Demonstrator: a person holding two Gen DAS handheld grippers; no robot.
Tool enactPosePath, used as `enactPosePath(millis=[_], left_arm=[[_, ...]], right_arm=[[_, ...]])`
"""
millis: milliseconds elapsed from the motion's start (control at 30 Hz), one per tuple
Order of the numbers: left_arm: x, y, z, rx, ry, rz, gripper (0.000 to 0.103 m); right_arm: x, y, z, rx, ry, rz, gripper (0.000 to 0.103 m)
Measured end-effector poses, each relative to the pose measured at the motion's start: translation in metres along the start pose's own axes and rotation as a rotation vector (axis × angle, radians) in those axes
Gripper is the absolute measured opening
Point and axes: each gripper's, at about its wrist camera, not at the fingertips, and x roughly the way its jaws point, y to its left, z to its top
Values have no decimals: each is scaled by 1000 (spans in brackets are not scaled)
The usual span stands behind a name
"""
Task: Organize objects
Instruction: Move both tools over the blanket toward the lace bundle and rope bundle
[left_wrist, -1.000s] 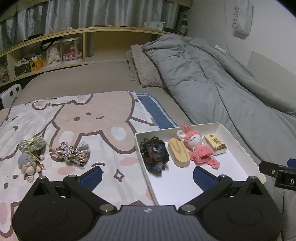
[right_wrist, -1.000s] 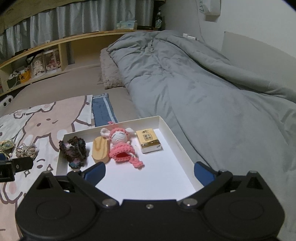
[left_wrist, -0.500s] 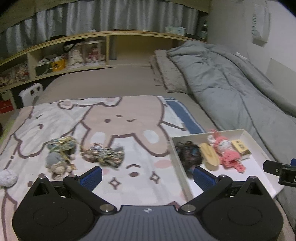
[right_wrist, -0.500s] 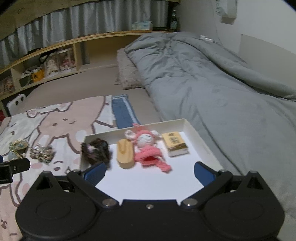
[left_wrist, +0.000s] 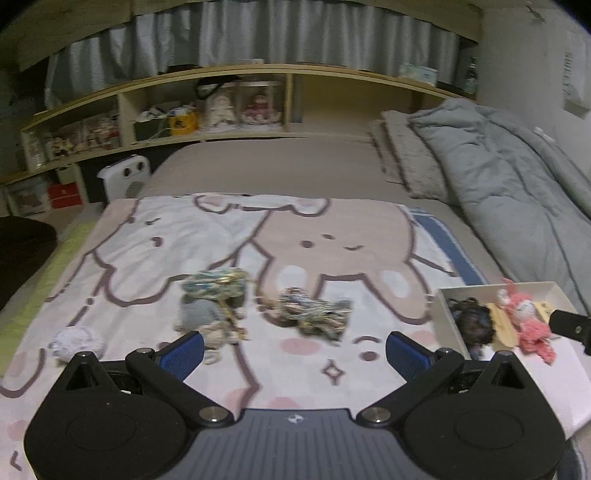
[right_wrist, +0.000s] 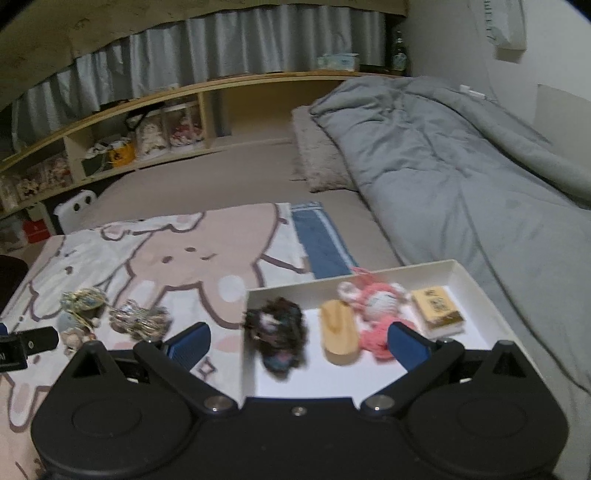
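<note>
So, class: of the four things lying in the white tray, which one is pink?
The crocheted doll, third from the left in the white tray. The yarn bundle is dark, the oval block wooden, the small box yellowish.

Home bedroom: bed with grey duvet (right_wrist: 461, 177), pillow (right_wrist: 317, 162), cartoon blanket (left_wrist: 258, 236), headboard shelf (left_wrist: 221, 107) of knick-knacks.

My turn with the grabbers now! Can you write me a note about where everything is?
Left gripper open, holding nothing. Right gripper open, holding nothing.
Already in the white tray: dark yarn ball, wooden piece, pink doll, small yellow box.
Not yet in the tray, on the bunny blanket: grey doll, mixed yarn bundle, white ball.
</note>
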Motion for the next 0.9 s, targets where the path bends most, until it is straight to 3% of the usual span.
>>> enactPosePath(millis=[433,900], left_arm=[[8,78,-3,-49,-21,149,103],[34,133,-9,-76,-35,224,103]], right_arm=[[32,58,-1,3,28,99,103],[83,109,-7,76,52,110,103]])
